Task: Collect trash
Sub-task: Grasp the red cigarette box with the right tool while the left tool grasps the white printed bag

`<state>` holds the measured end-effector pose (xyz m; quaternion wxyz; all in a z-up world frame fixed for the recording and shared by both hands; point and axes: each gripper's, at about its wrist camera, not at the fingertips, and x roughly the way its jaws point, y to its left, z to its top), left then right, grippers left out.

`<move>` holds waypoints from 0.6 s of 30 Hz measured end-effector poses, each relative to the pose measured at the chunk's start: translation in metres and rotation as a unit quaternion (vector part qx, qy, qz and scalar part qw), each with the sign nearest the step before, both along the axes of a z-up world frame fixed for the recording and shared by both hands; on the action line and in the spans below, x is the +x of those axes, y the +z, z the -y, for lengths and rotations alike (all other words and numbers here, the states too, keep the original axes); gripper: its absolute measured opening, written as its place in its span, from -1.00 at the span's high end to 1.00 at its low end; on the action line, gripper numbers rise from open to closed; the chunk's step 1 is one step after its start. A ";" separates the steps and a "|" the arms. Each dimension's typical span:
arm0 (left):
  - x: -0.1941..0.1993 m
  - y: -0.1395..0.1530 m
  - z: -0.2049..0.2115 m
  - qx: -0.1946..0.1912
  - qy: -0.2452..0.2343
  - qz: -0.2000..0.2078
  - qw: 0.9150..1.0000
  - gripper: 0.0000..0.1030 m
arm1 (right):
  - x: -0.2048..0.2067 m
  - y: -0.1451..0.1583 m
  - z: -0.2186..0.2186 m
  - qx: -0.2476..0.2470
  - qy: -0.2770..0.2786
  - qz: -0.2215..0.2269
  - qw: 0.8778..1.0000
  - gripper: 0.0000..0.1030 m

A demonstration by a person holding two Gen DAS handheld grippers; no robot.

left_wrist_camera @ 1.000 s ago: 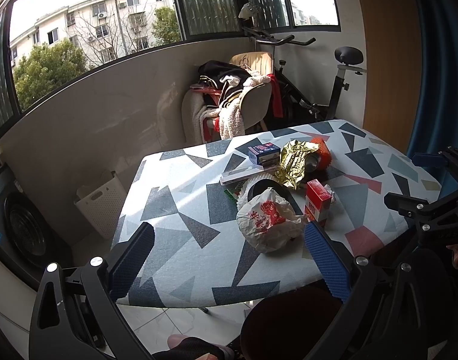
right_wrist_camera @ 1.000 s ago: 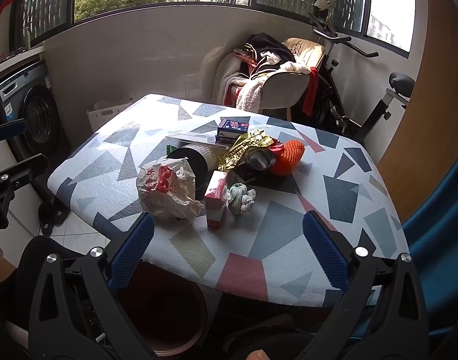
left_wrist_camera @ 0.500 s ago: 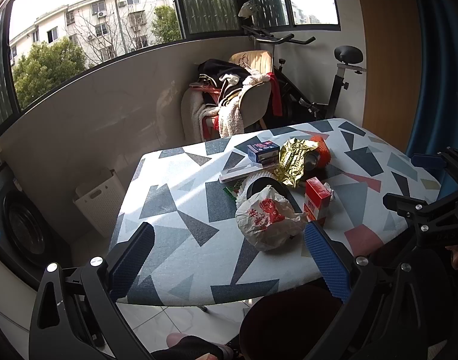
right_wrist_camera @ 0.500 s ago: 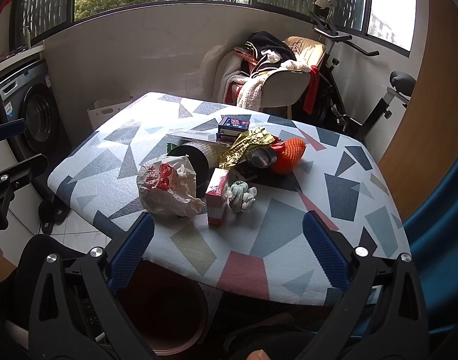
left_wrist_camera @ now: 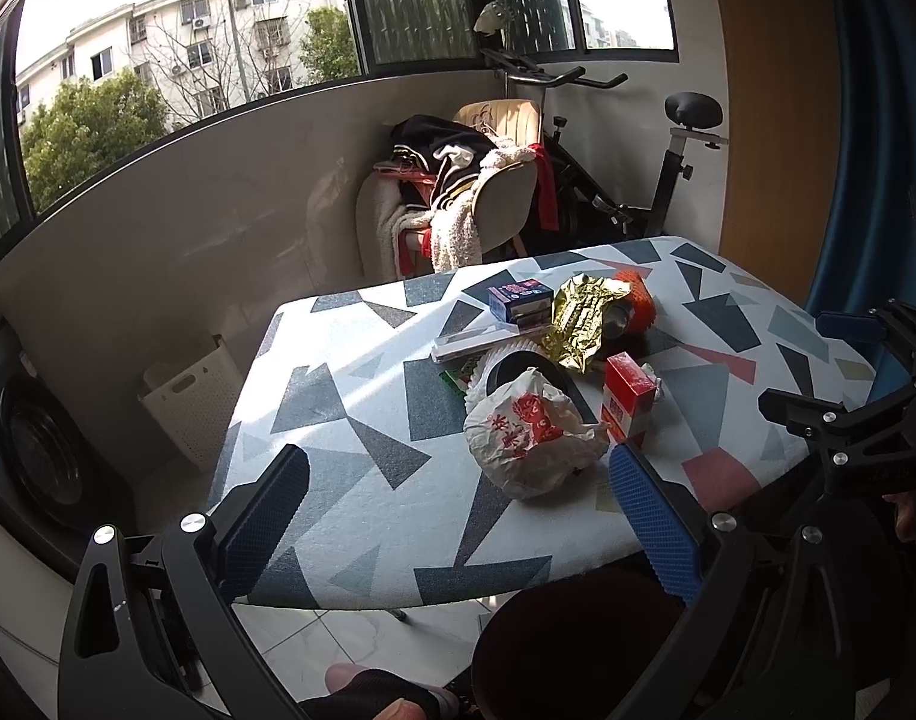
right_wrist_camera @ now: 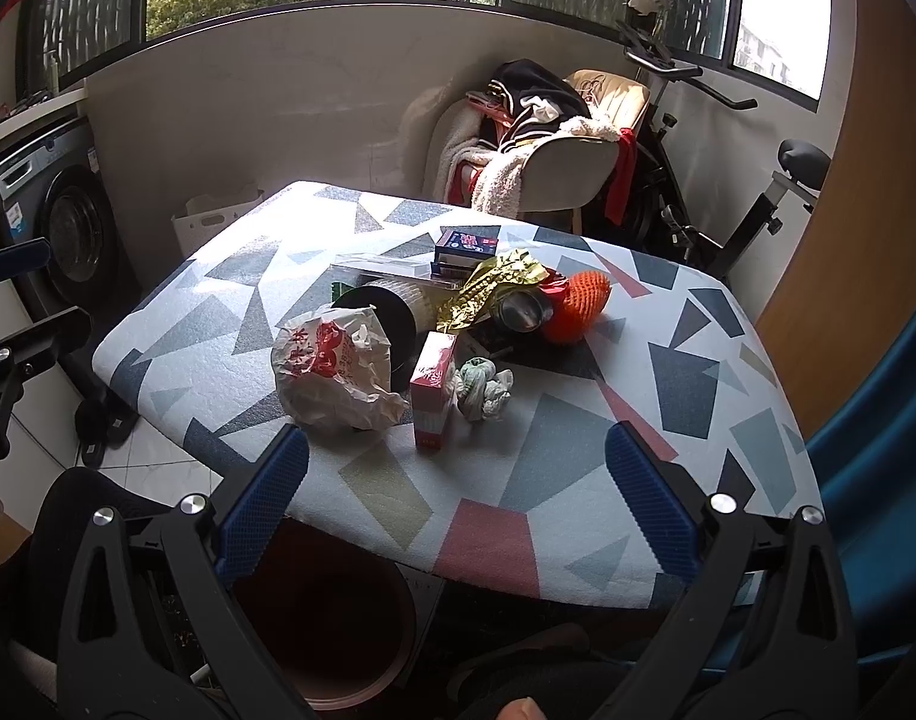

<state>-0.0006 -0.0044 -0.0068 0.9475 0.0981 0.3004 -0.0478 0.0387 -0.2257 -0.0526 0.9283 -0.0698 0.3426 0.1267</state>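
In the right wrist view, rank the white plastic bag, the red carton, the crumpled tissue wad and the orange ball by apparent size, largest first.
1. White plastic bag, clearly the largest.
2. Red carton.
3 and 4. Orange ball and crumpled tissue wad look about alike; the ball lies farther from the camera, so I won't rank those two.

bags: 1 | cartons: 1 | blue boxes: maybe 2 | bins: 1

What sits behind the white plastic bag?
Behind the white bag lies a black-ended roll on its side, partly covered. Whatever lies beneath the bag is hidden.
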 end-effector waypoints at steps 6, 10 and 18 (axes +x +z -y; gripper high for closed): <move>0.007 -0.027 -0.013 -0.045 -0.006 -0.036 0.998 -0.91 | 0.002 -0.013 0.009 0.036 0.001 -0.008 0.999 -0.89; 0.014 -0.042 -0.021 -0.039 0.006 -0.041 0.998 -0.91 | 0.005 -0.026 0.011 0.054 0.009 -0.020 0.998 -0.89; 0.034 -0.065 -0.050 -0.094 0.018 -0.060 0.994 -0.90 | 0.037 -0.057 -0.003 0.032 -0.003 -0.067 0.997 -0.89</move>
